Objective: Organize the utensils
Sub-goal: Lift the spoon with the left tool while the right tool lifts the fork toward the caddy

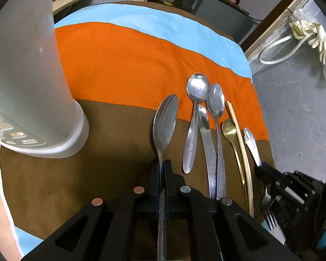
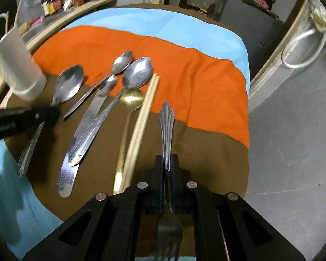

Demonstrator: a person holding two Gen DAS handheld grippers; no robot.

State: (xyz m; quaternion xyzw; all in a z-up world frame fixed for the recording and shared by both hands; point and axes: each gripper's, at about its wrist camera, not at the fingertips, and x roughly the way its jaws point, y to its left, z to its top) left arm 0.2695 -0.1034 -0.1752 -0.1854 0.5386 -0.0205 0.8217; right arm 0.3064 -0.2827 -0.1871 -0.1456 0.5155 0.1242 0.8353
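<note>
Gripping a fork (image 2: 166, 128) beside bare cloth (image 2: 206, 100).

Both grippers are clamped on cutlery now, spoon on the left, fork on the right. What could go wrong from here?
1. The left gripper pinches the large spoon on its thin handle, bowl far ahead; it may pivot or slip.
2. The right gripper holds the fork near its neck, tines toward the camera; they could snag going into the white holder.
3. The chopsticks and gold spoon lie close beside the fork and could be knocked.
</note>
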